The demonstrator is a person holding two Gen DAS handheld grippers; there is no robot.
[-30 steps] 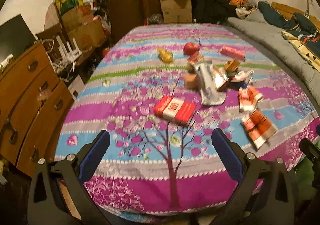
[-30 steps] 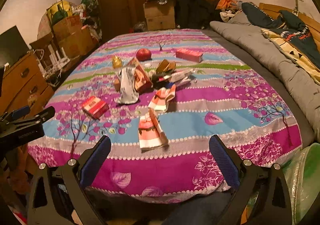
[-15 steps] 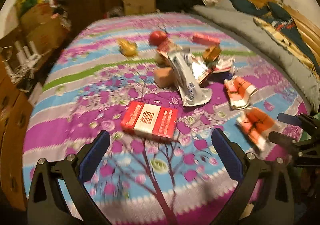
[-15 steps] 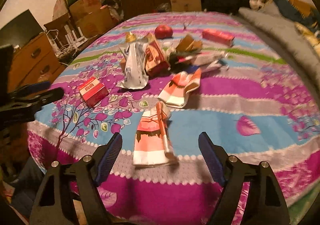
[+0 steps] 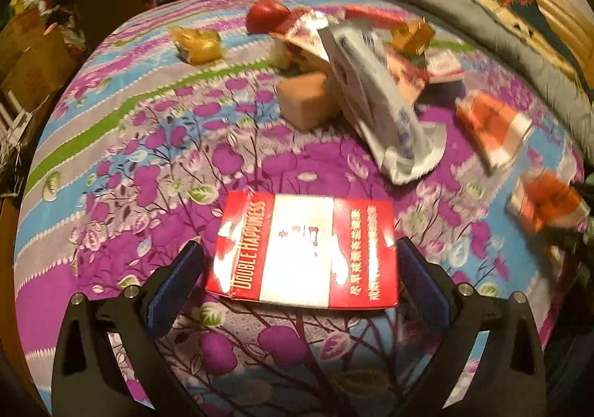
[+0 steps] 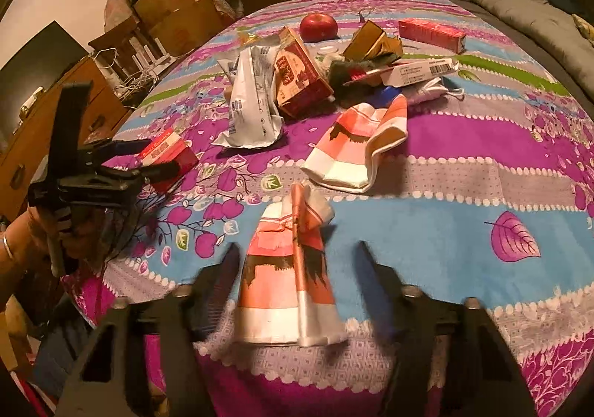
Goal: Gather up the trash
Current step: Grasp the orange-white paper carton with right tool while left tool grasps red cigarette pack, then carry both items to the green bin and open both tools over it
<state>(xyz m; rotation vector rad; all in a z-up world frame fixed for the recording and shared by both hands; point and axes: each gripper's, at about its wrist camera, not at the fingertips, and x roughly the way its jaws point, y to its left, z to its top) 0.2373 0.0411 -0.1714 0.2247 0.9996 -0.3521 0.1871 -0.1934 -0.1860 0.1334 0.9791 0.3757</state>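
Trash lies scattered on a purple flowered bedspread (image 5: 156,164). My left gripper (image 5: 297,268) is open, its jaws on either side of a red and white Double Happiness carton (image 5: 302,253) lying flat; the carton (image 6: 169,157) and the left gripper (image 6: 148,159) also show in the right wrist view. My right gripper (image 6: 297,261) is open, its jaws on either side of an orange and white crumpled wrapper (image 6: 287,279) at the bed's near edge. Neither gripper holds anything.
Further back lie a second orange wrapper (image 6: 358,142), a silver bag (image 6: 250,101), a brown box (image 6: 300,75), a red apple (image 6: 318,26), a red box (image 6: 430,32) and a yellow packet (image 5: 196,42). Drawers (image 6: 33,127) stand left; a grey blanket (image 5: 445,5) lies right.
Both grippers moved forward and down toward the bed. The left now straddles the red carton; the right now straddles the near orange wrapper and its jaws have narrowed.
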